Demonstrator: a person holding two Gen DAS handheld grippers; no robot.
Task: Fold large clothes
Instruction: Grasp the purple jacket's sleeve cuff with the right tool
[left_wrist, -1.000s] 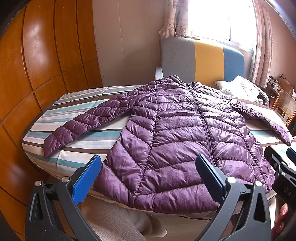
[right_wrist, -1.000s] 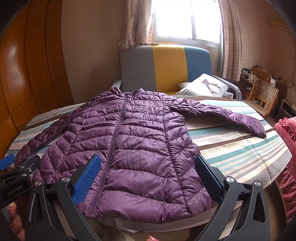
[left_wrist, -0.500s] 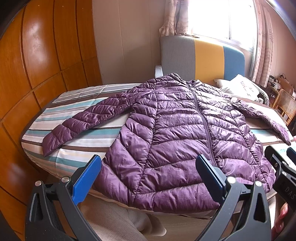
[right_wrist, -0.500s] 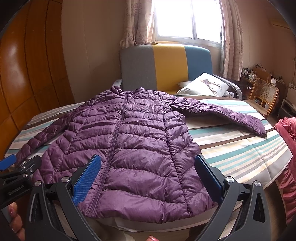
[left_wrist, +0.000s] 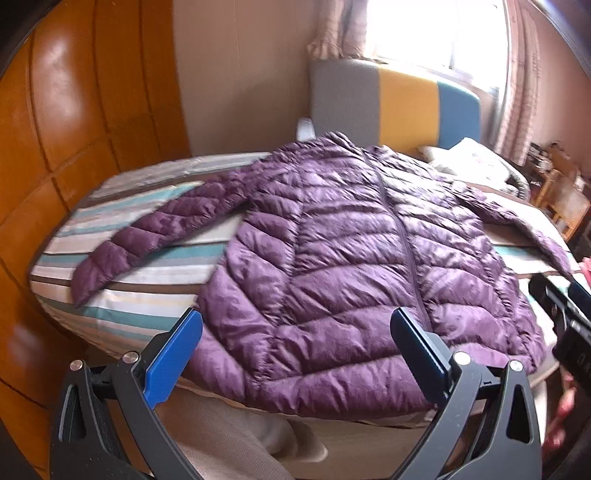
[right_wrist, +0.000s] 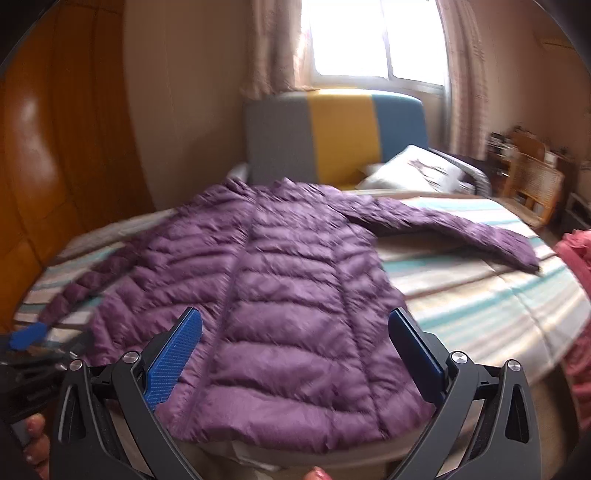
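A: While both views are motion-blurred, where does the purple puffer jacket (left_wrist: 354, 251) lie?

B: Flat, front up and zipped, on the striped bedspread (left_wrist: 122, 302); hem at the near edge, collar toward the far grey-yellow-blue headboard (right_wrist: 343, 133), sleeves spread left and right.

A: Left gripper (left_wrist: 295, 350)?

B: Jaws wide apart, holding nothing, above the hem's left half.

A: Right gripper (right_wrist: 295, 350)?

B: Equally wide, empty, over the hem's right half. White pillow (right_wrist: 413, 171) far right.
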